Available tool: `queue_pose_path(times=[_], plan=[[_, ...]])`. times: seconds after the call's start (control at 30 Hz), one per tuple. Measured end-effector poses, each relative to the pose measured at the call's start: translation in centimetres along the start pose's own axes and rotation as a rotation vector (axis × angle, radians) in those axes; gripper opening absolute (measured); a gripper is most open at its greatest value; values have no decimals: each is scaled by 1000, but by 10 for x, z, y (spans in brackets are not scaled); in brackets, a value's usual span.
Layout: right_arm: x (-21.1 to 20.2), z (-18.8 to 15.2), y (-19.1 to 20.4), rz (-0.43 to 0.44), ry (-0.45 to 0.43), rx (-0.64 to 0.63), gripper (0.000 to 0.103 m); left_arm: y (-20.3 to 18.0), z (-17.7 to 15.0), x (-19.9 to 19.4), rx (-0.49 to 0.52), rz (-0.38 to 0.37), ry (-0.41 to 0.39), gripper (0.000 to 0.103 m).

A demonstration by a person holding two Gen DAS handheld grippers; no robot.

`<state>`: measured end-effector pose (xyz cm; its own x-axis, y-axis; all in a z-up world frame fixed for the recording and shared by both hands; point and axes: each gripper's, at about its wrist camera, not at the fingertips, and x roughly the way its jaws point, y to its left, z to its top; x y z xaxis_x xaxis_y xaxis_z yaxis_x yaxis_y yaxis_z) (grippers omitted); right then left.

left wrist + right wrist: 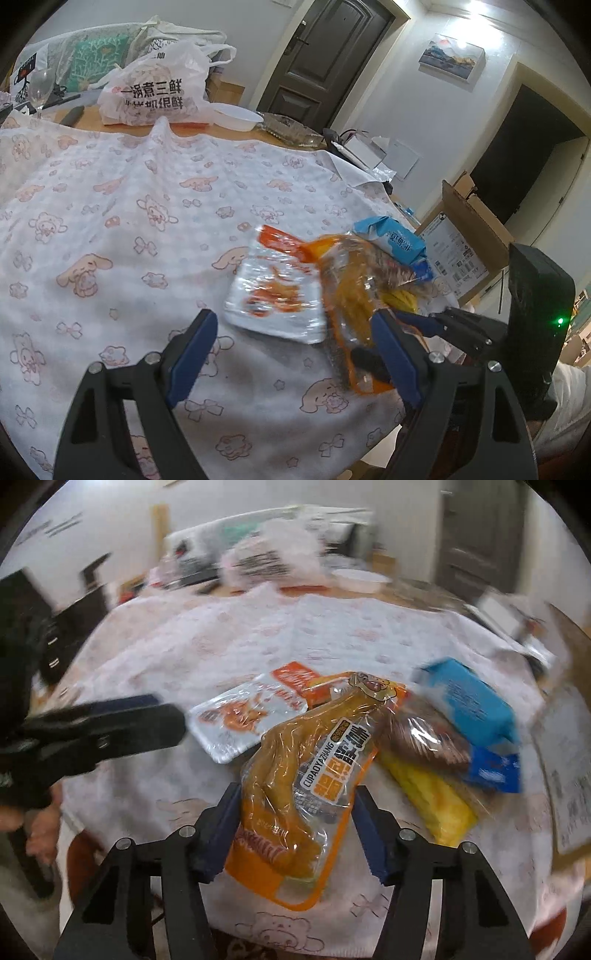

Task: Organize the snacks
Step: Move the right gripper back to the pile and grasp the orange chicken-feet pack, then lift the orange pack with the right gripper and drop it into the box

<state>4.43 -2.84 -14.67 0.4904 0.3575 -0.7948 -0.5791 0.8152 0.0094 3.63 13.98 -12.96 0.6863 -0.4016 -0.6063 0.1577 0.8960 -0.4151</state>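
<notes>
On the cloth-covered worktop [110, 206], the snacks lie heaped at the near right edge, so the right gripper [295, 823] should lift the orange chicken-feet packet [310, 760] squarely, clear of the silver pouch [236, 720] and blue packet [469, 701]. That packet sits between the right fingers, seemingly pinched, though blur hides contact. Left gripper [295, 354] hangs wide open, empty, just short of the pouch.

free: cloth [122, 206] L of snack pile [332, 280] | blocked: far bag [159, 92], bowl [236, 115]
</notes>
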Motion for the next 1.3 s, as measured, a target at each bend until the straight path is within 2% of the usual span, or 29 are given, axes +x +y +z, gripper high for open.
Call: queue_pose_path(times=[0.13, 0.17, 0.2, 0.27, 0.4, 0.5, 0.57, 0.7, 0.77, 0.97, 1.17, 1.3], plan=[[4, 13, -7, 118, 55, -61, 56, 0, 0, -4, 1, 9, -6, 83], [6, 14, -9, 126, 74, -69, 59, 0, 0, -5, 0, 12, -8, 83], [8, 16, -10, 124, 93, -84, 65, 1, 0, -6, -3, 15, -11, 83], [10, 18, -13, 97, 125, -96, 67, 2, 0, -7, -5, 20, -13, 83], [7, 14, -21, 123, 122, 8, 81, 3, 0, -7, -10, 29, -13, 83], [10, 12, -16, 132, 101, 50, 82, 4, 1, -6, -12, 35, -11, 83], [17, 12, -11, 92, 101, 53, 82, 3, 1, -6, -12, 37, -10, 83], [22, 15, -5, -14, 68, 22, 82, 2, 0, -6, -13, 42, -9, 83], [23, 16, -6, -19, 57, 34, 81, 3, 0, -7, -15, 44, -8, 83], [17, 15, -8, -25, 40, 13, 55, 1, 1, -6, -12, 48, -4, 83], [2, 14, -12, 8, 14, 2, 52, -12, 4, -5, 4, 28, -5, 83], [-17, 19, -9, 129, -33, -13, 52, -25, 11, -8, 6, -30, -8, 83]])
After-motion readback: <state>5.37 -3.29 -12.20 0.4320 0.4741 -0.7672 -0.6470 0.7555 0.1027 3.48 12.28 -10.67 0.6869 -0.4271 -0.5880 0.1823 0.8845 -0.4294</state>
